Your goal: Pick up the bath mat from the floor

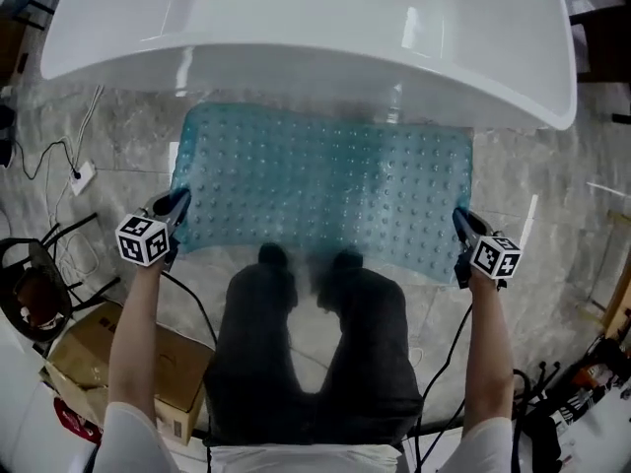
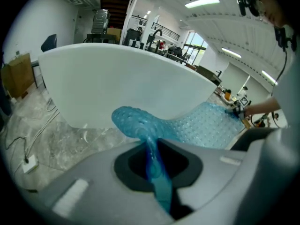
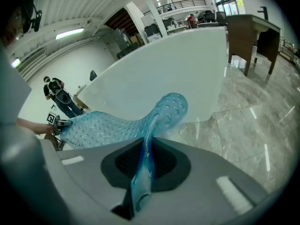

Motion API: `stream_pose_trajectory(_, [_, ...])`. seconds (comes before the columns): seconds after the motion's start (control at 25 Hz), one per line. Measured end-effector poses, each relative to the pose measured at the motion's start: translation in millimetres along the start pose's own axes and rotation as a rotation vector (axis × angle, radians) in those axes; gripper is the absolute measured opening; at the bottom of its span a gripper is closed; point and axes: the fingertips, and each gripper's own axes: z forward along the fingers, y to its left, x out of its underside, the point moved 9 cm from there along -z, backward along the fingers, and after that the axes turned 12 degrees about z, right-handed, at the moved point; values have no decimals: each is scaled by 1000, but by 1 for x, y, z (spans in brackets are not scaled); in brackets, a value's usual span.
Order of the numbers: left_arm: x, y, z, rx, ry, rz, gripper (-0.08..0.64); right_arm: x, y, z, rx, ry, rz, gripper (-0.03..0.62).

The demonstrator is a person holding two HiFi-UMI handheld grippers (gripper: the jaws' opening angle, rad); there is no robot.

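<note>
- Gripped the translucent blue bath mat [image 1: 325, 190] at its near left corner with the left gripper [image 1: 170, 215], jaws closed tight on the folded edge.
- Gripped the near right corner likewise with the right gripper [image 1: 463, 230], jaws nipped onto the mat.
- Lay spread over the floor [image 1: 552, 195] between both grippers, far edge by the bathtub [image 1: 296, 28].
- Probably best raised level, both ends together and slowly; judged liable to slip from such thin grips if jerked.
</note>
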Motion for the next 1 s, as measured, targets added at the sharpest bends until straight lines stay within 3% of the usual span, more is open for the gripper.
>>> stream_pose_trajectory(0.24, [-106,-59,-166,48,-88,-25,25,-32,126,-157,-74,-85,119,29])
stream_pose_trajectory(0.4, [-160,-88,-278,78,-149,-35,25,-42,216,-253,-102,-135,100,32])
stream_pose_trajectory(0.56, [-201,-122,-375,106,-202,-41,23,-43,277,-345,-149,-179,106,31])
stream_pose_trajectory(0.8, [-222,-172,-483,152,-293,-119,23,-24,338,-451,-231,-273,171,31])
stream_pose_trajectory(1.0, [-215,-236,-534,153,-362,-190,23,2,347,-513,-297,-320,207,31])
